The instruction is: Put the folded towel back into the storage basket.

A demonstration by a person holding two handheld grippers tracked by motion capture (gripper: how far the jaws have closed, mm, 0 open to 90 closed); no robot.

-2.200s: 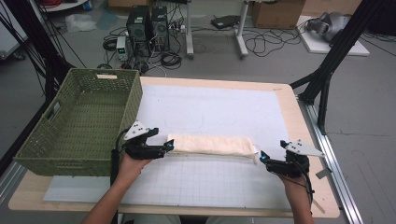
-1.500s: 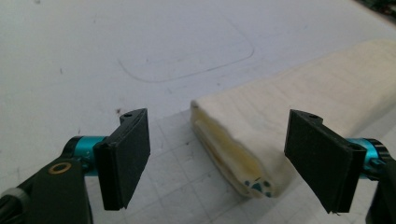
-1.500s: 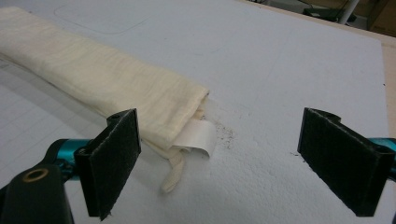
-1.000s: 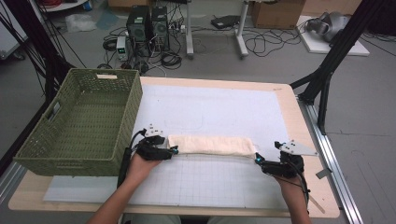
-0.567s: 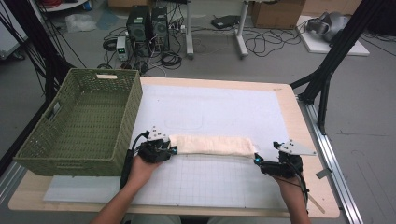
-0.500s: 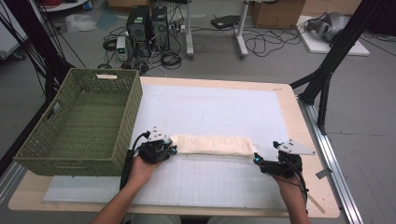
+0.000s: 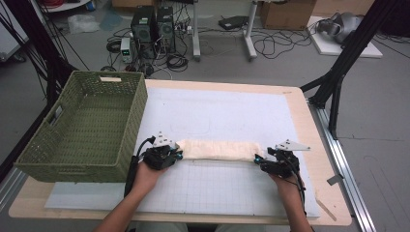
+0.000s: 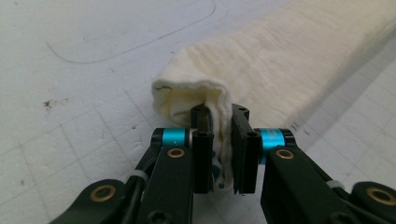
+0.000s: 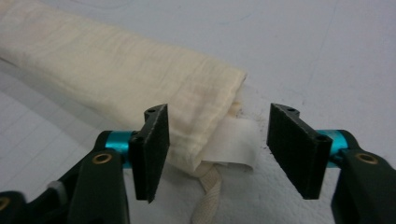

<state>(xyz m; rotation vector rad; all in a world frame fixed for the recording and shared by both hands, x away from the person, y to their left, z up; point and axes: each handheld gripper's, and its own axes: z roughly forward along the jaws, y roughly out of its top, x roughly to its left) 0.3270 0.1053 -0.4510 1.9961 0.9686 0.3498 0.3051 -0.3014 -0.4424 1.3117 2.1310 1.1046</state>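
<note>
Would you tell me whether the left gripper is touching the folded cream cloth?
Touching. The left gripper view shows the left gripper with its fingers closed on the end of the folded cream cloth, fabric pinched between them.

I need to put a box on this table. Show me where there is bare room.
Widest free patch: the white mat beyond the folded cloth, between the green basket and the table's right edge. A second strip lies nearer the person, between the forearms. Crowded: the cloth's line, with the left gripper clamped on one end and the right gripper open at the other.
</note>
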